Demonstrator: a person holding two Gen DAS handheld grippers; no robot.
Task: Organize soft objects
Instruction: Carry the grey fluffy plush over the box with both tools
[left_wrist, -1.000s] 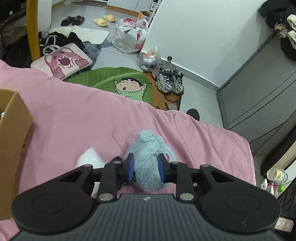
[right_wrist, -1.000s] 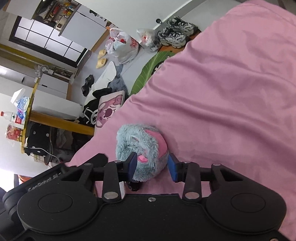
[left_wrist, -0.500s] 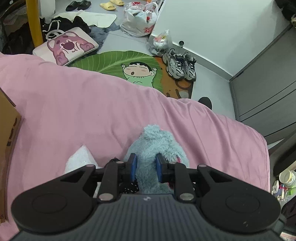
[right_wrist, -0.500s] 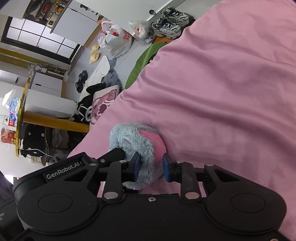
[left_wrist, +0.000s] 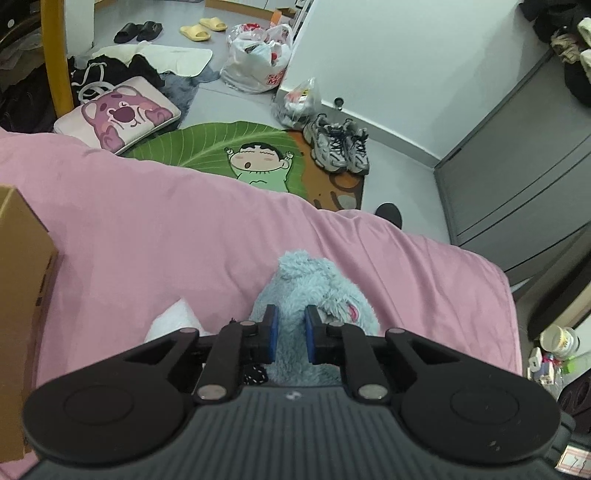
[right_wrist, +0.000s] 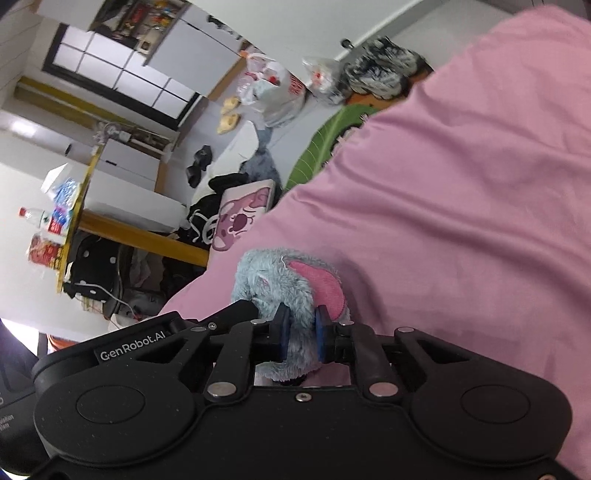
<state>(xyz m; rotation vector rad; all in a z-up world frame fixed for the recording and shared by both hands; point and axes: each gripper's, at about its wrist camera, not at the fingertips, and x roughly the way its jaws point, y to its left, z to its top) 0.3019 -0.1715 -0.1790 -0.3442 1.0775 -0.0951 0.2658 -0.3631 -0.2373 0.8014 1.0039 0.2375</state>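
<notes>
Closest in, the left gripper (left_wrist: 290, 334) has its two blue pads pressed into the fur of a grey-blue plush toy (left_wrist: 317, 291), and the right gripper (right_wrist: 300, 332) is clamped on the same plush toy (right_wrist: 284, 284), squeezing it near its pink ear; the toy sits on a pink bedsheet (left_wrist: 166, 229) that covers the whole near surface. Just left of the toy a white fluffy thing (left_wrist: 173, 319) peeks out, mostly hidden behind the left gripper, so what it is cannot be told. A cardboard box (left_wrist: 22, 280) stands at the left edge, cut off by the frame. Beyond the bed edge lies a green leaf-shaped rug (left_wrist: 207, 144) with a cartoon child on it, partly covered by the sheet. On the grey floor sit one pair of grey sneakers (left_wrist: 338, 146), a pink bear cushion (left_wrist: 118, 118), two plastic bags (left_wrist: 258, 62), one pair of black slippers (left_wrist: 138, 31) and one pair of yellow slippers (left_wrist: 203, 29). A grey cabinet (left_wrist: 524, 173) rises at the right. In the right wrist view the far room is blurred; a yellow-framed table (right_wrist: 110, 229) seems to carry a bottle and packets, though these are hard to make out.
</notes>
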